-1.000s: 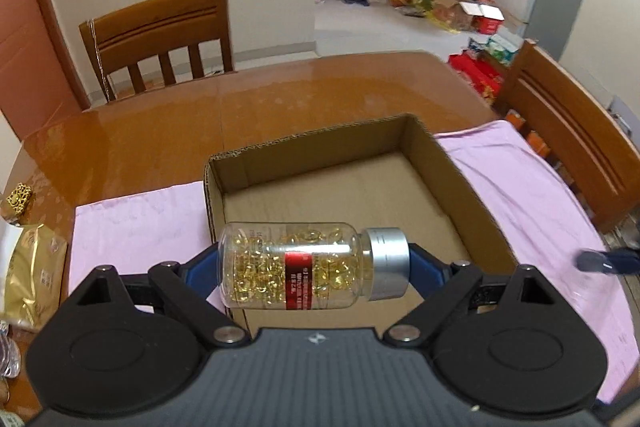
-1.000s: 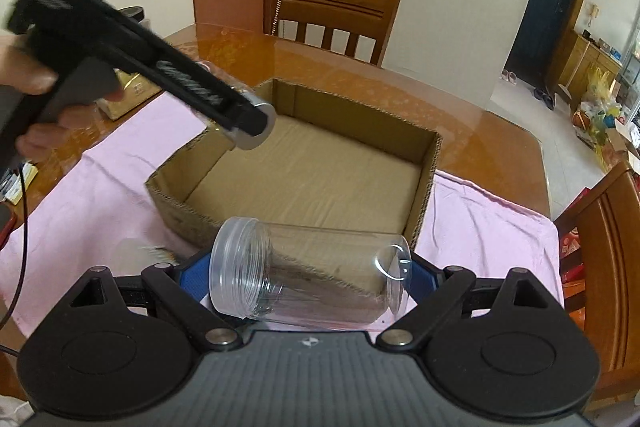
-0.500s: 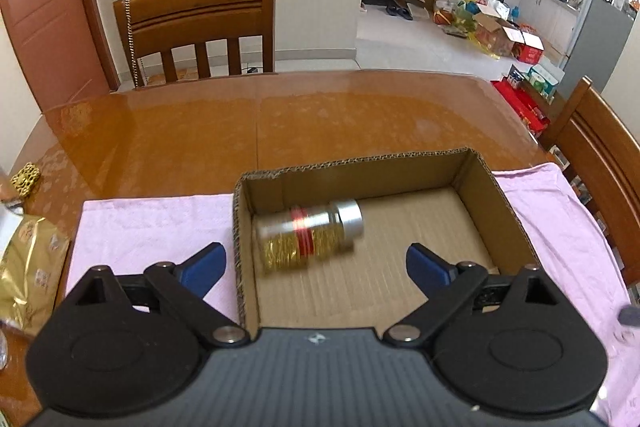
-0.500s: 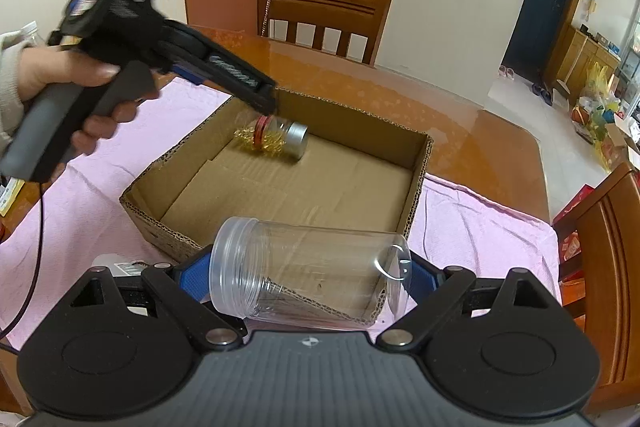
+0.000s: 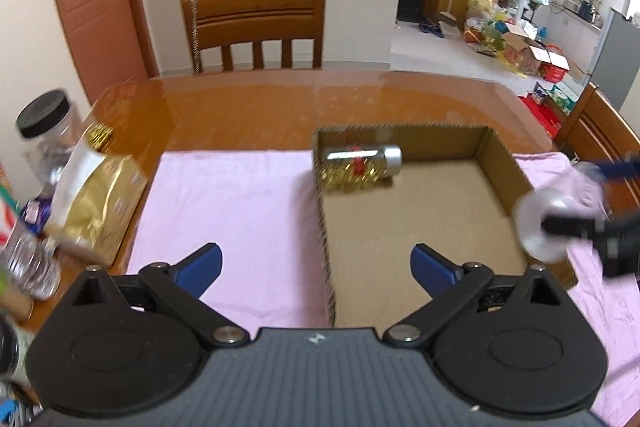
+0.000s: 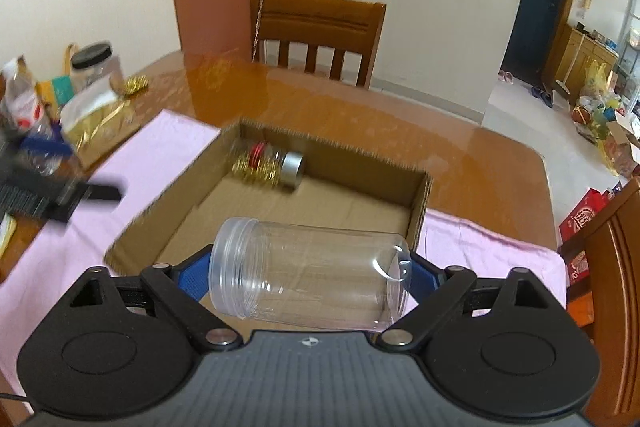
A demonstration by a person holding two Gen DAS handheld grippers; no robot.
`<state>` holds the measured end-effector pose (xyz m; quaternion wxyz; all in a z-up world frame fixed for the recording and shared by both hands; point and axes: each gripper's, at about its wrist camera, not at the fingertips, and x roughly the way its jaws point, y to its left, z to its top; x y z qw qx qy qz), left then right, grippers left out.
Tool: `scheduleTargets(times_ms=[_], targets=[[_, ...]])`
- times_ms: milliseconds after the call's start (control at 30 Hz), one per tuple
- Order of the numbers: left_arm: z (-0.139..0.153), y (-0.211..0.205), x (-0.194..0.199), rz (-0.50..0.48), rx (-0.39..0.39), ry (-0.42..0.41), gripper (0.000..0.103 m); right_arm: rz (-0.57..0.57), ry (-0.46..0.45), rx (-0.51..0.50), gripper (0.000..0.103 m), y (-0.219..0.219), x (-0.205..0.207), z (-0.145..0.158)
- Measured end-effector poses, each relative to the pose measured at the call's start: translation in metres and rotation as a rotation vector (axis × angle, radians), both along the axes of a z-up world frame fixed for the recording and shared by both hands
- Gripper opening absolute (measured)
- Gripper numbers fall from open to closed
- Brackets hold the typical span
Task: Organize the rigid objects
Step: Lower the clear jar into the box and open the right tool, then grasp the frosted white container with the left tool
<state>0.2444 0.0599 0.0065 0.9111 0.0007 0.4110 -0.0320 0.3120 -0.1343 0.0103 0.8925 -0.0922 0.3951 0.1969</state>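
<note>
A pill bottle with gold capsules, a red label and a silver cap lies on its side in the far left corner of the open cardboard box; it also shows in the right wrist view. My left gripper is open and empty, over the box's left wall near the front. My right gripper is shut on an empty clear plastic jar, held sideways over the box's near edge. The jar also shows blurred in the left wrist view.
A pink cloth lies under the box on the wooden table. A gold bag, a black-lidded jar and bottles stand at the left. Chairs stand at the far side and at the right.
My left gripper opened and dropped the pill bottle into the box, then pulled back to the left. The bottle rolled to the far left corner. My right gripper carried the clear jar over the box.
</note>
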Motion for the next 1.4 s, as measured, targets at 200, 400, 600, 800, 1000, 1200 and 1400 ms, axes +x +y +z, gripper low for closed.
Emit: scheduleTargets(times_ms=[200, 400, 600, 800, 1000, 1200, 1400], targets=[[-0.010, 0.011, -0.024, 0.033, 0.005, 0.027, 0.100, -0.024, -0.033, -0.014, 0.103, 0.003, 0.006, 0.006], [-0.021, 0.011, -0.041, 0.040, 0.032, 0.038, 0.100, -0.043, -0.015, -0.008, 0.103, 0.001, -0.013, 0.001], [-0.027, 0.007, -0.054, 0.040, 0.033, 0.037, 0.100, -0.122, 0.014, -0.005, 0.103, -0.011, -0.039, -0.016], [-0.036, -0.003, -0.065, 0.029, 0.027, 0.035, 0.100, -0.233, 0.037, -0.044, 0.103, -0.028, -0.077, -0.042], [-0.045, -0.012, -0.074, -0.011, 0.027, 0.057, 0.100, -0.332, 0.111, -0.071, 0.103, -0.040, -0.118, -0.075], [-0.053, -0.019, -0.087, -0.086, 0.027, 0.056, 0.101, -0.465, 0.211, -0.039, 0.103, -0.050, -0.155, -0.108], [-0.070, -0.028, -0.098, -0.167, 0.034, 0.063, 0.101, -0.492, 0.220, -0.060, 0.103, -0.047, -0.173, -0.134]])
